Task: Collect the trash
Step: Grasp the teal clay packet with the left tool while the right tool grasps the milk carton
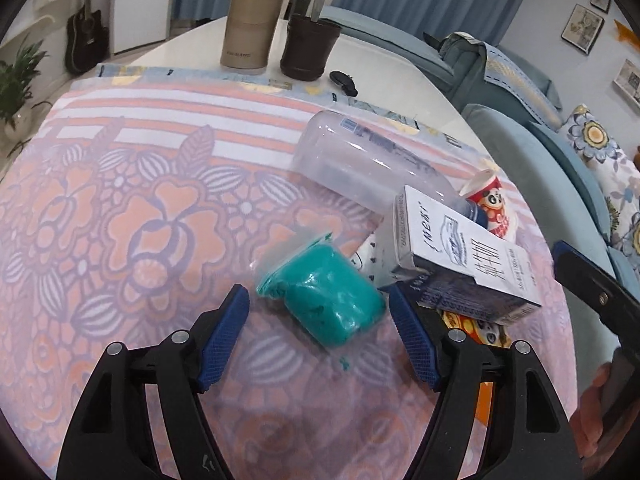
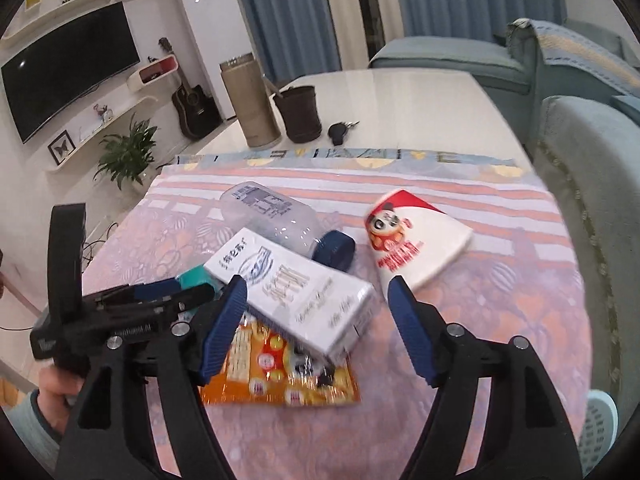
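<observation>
On the tabletop point(image 1: 392, 60), spread with a soft pink-and-lilac floral cloth point(image 1: 120, 208), the trash lies in a loose heap toward the right and near side. Farthest left in it is a teal lump sealed in a thin clear bag point(image 1: 328, 300), pliant and glossy; the left gripper point(image 1: 318, 312) hangs over it with its blue ribbed fingers point(image 1: 224, 340) spread wide on either side and not pressing, so nothing is grasped. To take it well, the fingers should probably come lower and close on the thick middle of the lump, not on the slack film, which looks likely to slip. Behind it lies a clear plastic bottle point(image 1: 372, 160) on its side, smooth and round, with a dark blue cap point(image 2: 334, 250); it looks apt to roll. Leaning across that is a stiff white carton point(image 2: 296, 296), box-shaped with sharp edges, resting on a crinkly orange foil wrapper point(image 2: 280, 376). The right gripper point(image 2: 316, 304) is likewise released, its fingers straddling the carton's near end without contact; squeezing the flat long faces would seem steadiest. Farthest right lies a flattened paper cup point(image 2: 416, 240), white and red with a cartoon print.
</observation>
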Demonstrator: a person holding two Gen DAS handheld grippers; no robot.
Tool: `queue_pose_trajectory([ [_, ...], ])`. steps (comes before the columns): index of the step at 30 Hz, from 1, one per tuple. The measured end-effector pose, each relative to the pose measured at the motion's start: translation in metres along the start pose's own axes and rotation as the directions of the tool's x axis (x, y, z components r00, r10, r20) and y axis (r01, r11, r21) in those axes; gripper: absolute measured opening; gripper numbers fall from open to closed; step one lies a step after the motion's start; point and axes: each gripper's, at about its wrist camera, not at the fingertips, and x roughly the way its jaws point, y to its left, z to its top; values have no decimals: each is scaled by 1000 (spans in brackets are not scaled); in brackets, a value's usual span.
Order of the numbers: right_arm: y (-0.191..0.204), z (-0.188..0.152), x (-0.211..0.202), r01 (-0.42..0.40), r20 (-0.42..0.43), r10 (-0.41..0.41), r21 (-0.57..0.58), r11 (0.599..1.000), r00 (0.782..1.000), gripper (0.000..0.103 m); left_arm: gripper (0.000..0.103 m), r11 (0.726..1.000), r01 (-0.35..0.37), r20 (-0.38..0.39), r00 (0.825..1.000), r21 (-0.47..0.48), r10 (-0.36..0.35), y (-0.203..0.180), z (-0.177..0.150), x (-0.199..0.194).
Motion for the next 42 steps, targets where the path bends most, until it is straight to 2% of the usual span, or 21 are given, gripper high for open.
queue_pose_trajectory([
  [2,-1,5,15,4,-29,-4,2,1000,1000,71,68,999,-26,4,1000,23,26,-3,1,2],
  [4,-3,9,27,-9,-64,9,12,1000,998,71,53,997,-52,8,999,51,52,-6,0,3],
  [5,-4,10,35,-14,-90,15,17,1000,996,71,49,996,-53,8,999,65,53,-8,0,4],
  [8,-6,8,48,-41,-149,44,24,999,988,71,46,995,-46,13,999,84,45,-6,-3,1],
  [11,-2,-2,45,-129,-181,134,41,991,974,70,44,997,-15,23,1000,76,13,-1,-8,-7],
  [20,54,-39,13,-213,-222,192,-75,974,956,70,44,998,-8,116,993,64,1,16,-27,-42],
  [22,65,-39,13,-197,-220,171,-105,975,960,70,44,999,0,133,991,52,-7,20,-30,-44],
  [26,81,-31,22,-109,-209,75,-157,982,975,70,44,999,7,160,987,32,-12,23,-35,-48],
  [32,85,-27,47,-6,-233,-25,-134,991,972,70,44,998,-12,178,984,67,-1,17,-35,-49],
  [33,85,-27,50,10,-237,-41,-131,991,971,66,44,998,-5,176,984,62,-6,18,-34,-48],
  [34,85,-27,51,13,-238,-44,-129,992,970,54,44,998,3,175,984,59,-14,20,-34,-48],
  [39,81,-28,43,16,-224,-42,-116,993,974,51,44,998,2,183,983,68,-15,18,-34,-50],
  [42,70,-27,24,21,-186,-36,-83,996,982,51,44,998,52,177,983,37,-57,19,-32,-55],
])
